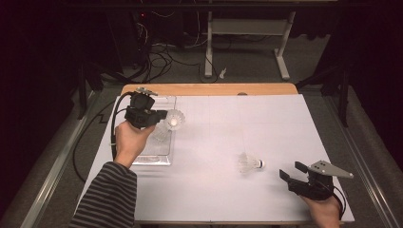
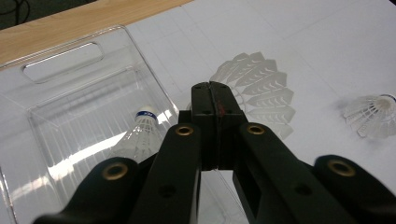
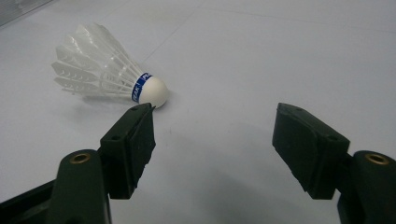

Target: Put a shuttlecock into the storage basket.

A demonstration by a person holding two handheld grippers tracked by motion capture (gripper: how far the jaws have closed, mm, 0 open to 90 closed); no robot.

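My left gripper (image 1: 164,114) is shut on the feather skirt of a white shuttlecock (image 1: 175,119), held above the right edge of a clear plastic tray (image 1: 151,156). In the left gripper view the jaws (image 2: 215,95) press together on that skirt (image 2: 264,91). A second shuttlecock (image 2: 142,133) lies inside the tray (image 2: 70,98). A third shuttlecock (image 1: 249,163) lies on its side on the white table, cork toward my right gripper (image 1: 291,169). That gripper is open and sits just short of the cork, seen close up in the right gripper view as shuttlecock (image 3: 107,74) and gripper (image 3: 215,135).
A white sheet (image 1: 228,123) covers the table, with a wooden edge (image 1: 209,89) at the far side. The tray has a handle slot (image 2: 63,63) at its far end. A cable (image 1: 114,123) trails from the left gripper. Table legs and cables stand on the floor beyond.
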